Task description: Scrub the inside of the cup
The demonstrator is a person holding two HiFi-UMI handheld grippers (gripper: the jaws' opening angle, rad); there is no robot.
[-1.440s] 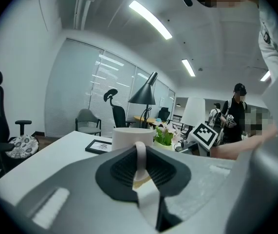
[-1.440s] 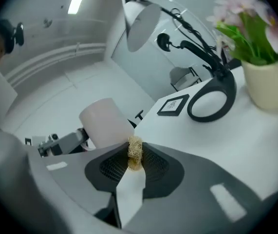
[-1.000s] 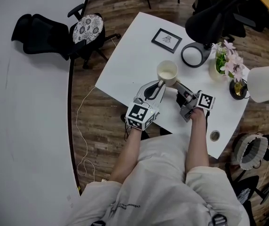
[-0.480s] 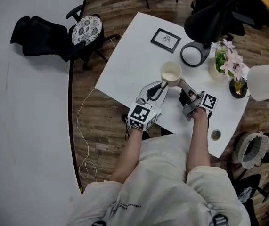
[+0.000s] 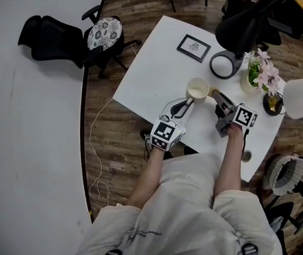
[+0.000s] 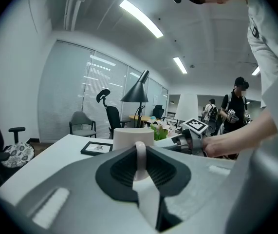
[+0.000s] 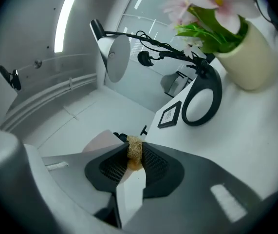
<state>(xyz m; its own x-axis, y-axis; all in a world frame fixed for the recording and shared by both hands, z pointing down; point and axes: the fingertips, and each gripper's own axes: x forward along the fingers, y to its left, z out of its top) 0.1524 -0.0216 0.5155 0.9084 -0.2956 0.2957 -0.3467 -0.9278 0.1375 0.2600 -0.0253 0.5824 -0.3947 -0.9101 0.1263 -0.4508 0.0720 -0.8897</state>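
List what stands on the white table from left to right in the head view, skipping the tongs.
cup → round lamp base → pink flowers in a vase → white lampshade. The picture frame is left out, since it overlaps the cup's span.

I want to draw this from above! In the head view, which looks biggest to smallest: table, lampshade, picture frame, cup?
1. The table.
2. The lampshade, though it likely sits higher, nearer the camera.
3. The picture frame and the cup look about alike, so no ranking between them.
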